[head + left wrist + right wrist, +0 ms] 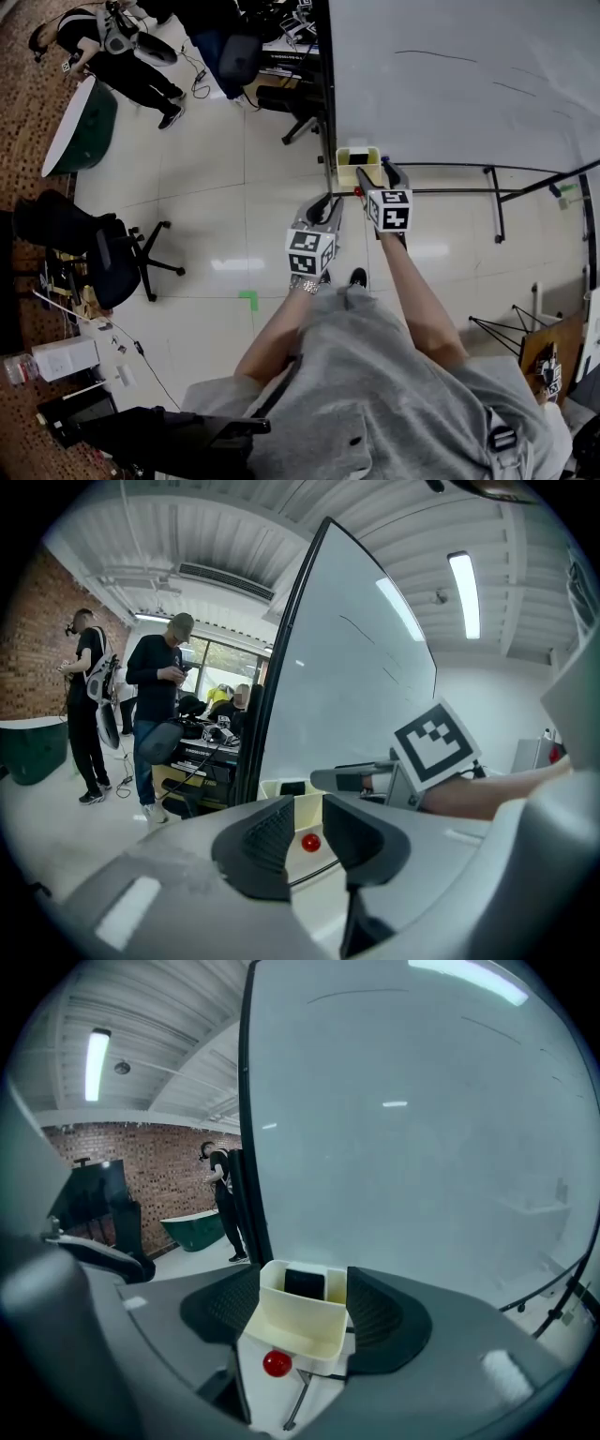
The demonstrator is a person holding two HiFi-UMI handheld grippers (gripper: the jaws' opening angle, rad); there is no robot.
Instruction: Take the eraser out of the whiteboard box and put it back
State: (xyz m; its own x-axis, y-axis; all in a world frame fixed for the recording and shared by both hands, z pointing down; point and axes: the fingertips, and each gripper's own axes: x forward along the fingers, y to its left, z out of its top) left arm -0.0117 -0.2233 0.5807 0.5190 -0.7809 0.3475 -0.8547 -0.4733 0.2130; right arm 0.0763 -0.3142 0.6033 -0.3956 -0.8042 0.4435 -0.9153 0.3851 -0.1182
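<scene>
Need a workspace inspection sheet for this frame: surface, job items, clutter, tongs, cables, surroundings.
Surface: whiteboard upright on a stand, with faint marker strokes; pale tiled floor below.
Job's things: black eraser sits inside the cream whiteboard box at the board's lower corner; small red knob just below the box.
Clutter: black office chair; green tape mark on the floor.
Tongs: left tongs open, nothing between them; right tongs open, framing the box, pads not pressing on it.
Cables: loose black cable on the floor.
Surroundings: people standing; brick wall; green tub.
</scene>
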